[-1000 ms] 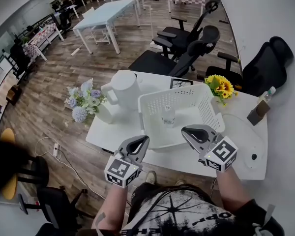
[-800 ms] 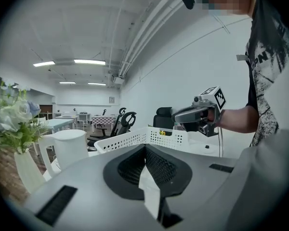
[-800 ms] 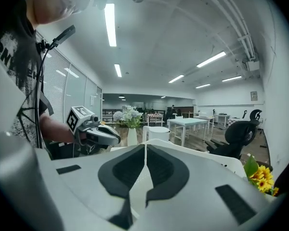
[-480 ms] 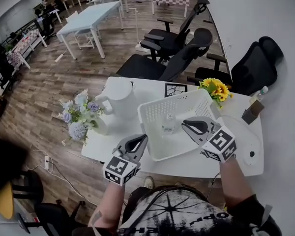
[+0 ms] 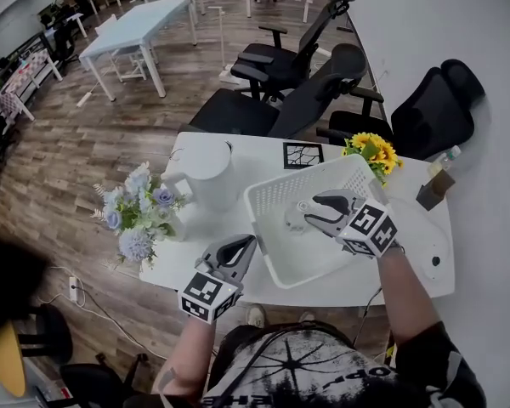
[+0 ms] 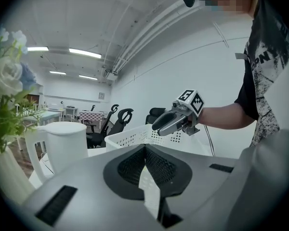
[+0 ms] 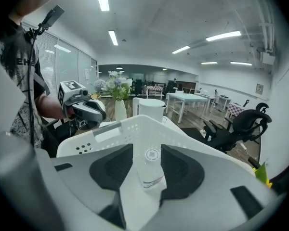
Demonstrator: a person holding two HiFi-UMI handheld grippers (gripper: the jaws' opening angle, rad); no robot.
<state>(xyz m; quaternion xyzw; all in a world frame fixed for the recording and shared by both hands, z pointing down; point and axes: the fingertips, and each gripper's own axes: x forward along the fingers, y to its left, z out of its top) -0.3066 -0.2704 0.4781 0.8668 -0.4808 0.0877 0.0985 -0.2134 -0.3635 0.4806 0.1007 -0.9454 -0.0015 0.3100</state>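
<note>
1. Looking down, the head view showed a small clear bottle (image 5: 292, 219) upright inside the white basket (image 5: 268, 192) on the table (image 5: 263, 147). The right gripper (image 5: 313, 209) reached over the basket's rim to it. The left gripper (image 5: 242, 245) hung at the table's near edge, apart from the basket and not far from a white jug (image 5: 211, 170).
2. The left gripper view showed its jaws pressed together with nothing between them. It pointed across the table toward the basket and the other gripper.
3. The right gripper view showed its jaws moderately apart, one on either side of the bottle. The white cap sat level with the pads, and no firm squeeze was visible. The bottle looked light, smooth and thin-walled, so it would probably dent or slip under a hard pinch. The straight body just under the cap seemed the best place to hold it.
</note>
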